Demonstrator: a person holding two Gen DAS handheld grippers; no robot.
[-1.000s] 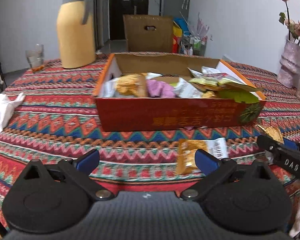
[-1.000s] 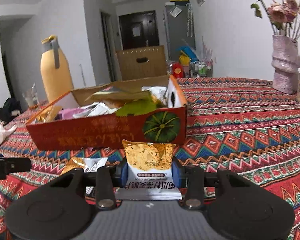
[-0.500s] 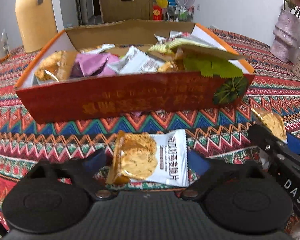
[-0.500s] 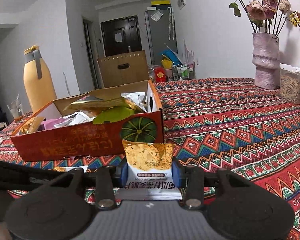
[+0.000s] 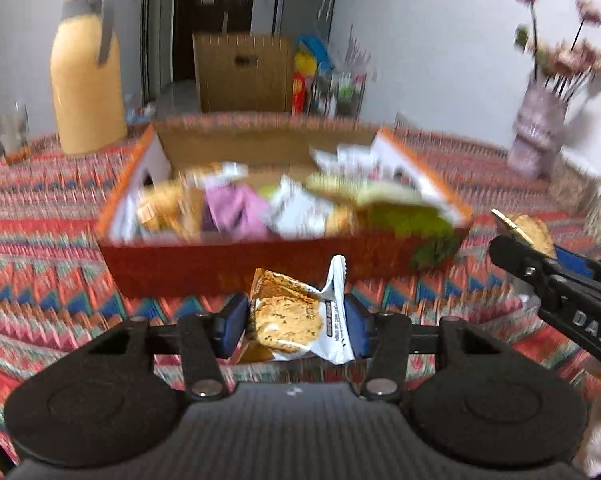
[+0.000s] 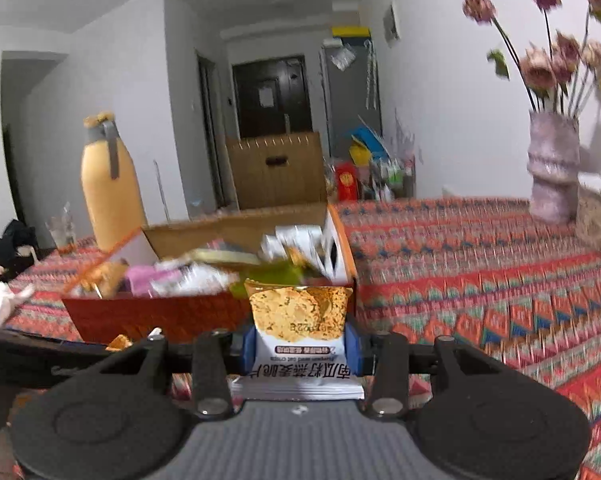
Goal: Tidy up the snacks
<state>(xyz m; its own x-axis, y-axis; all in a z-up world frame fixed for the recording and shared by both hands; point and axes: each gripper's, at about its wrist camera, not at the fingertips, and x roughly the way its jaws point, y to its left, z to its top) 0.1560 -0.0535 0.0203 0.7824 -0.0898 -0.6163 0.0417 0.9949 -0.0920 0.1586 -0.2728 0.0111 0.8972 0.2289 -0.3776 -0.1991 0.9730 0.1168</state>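
An orange cardboard box (image 5: 228,264) full of snack packets stands on the patterned tablecloth; it also shows in the right wrist view (image 6: 148,316). My left gripper (image 5: 296,326) is shut on a crumpled cracker packet (image 5: 296,320), held above the cloth just in front of the box. My right gripper (image 6: 300,346) is shut on another cracker packet (image 6: 300,320), held upright near the box's right front corner. The right gripper also shows in the left wrist view (image 5: 540,268), to the right of the box.
A yellow flask (image 5: 86,80) and a glass (image 5: 12,132) stand at the back left. A vase of flowers (image 6: 552,172) and a container (image 6: 598,216) stand at the back right. A brown carton (image 6: 276,168) sits behind the table. White cloth (image 6: 0,304) lies at the left.
My left gripper closed on the cracker packet that lay on the cloth and lifted it. My right gripper rose with its packet, closer to the box.
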